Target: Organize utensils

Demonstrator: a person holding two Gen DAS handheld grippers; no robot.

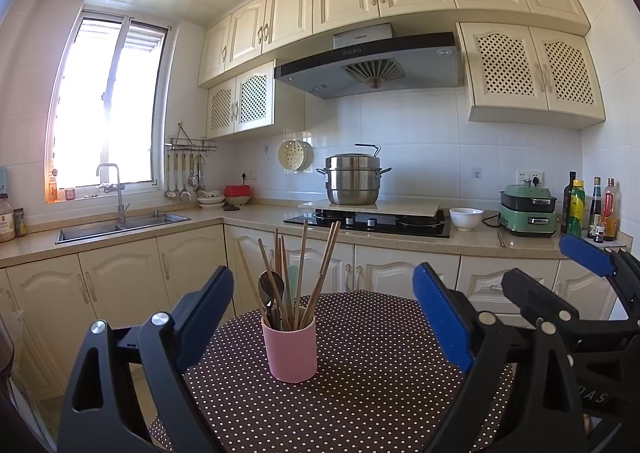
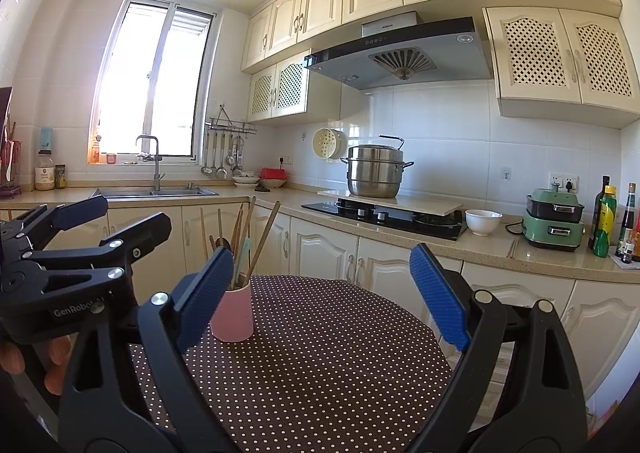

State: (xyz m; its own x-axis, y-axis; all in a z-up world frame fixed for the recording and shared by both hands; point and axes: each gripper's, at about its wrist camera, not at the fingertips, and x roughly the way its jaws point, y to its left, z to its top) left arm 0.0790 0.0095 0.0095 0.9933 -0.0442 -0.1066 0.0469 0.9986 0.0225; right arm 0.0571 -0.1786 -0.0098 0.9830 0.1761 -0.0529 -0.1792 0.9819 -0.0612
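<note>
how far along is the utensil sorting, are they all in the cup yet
Looks done: chopsticks and a spoon stand in the pink cup on the dotted table. In hand: nothing, the left hand-held gripper and right hand-held gripper are both open. Possibly left: a chopstick pair lies on the counter.

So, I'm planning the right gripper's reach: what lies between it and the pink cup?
Only bare polka-dot tablecloth. In the right wrist view the right gripper stands open, the pink cup ahead toward its left finger.
</note>
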